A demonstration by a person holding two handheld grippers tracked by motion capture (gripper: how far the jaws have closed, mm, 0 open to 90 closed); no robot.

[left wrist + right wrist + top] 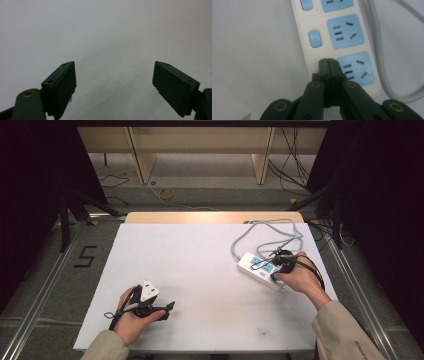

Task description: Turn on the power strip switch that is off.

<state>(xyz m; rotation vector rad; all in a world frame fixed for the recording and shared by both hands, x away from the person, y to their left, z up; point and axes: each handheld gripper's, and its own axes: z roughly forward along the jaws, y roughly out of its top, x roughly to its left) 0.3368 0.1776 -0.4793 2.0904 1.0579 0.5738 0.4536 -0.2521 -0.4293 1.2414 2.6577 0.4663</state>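
The power strip (261, 270) is white with blue sockets and blue switches, its grey cord (260, 235) looping behind it, at the table's (200, 270) right side. The right gripper (328, 61), jaws pressed together and empty, points at the strip's nearest switch. The left gripper (167, 309) gapes wide, empty, over the white tabletop. Grey floor and dark curtains surround the table.

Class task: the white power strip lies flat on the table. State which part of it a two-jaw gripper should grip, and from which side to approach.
Grip the power strip across its narrow width, jaws on the two long side edges, coming from above. It lies flat, sockets up, so probably only those straight edges offer opposing faces. Choose the end away from the grey cable.
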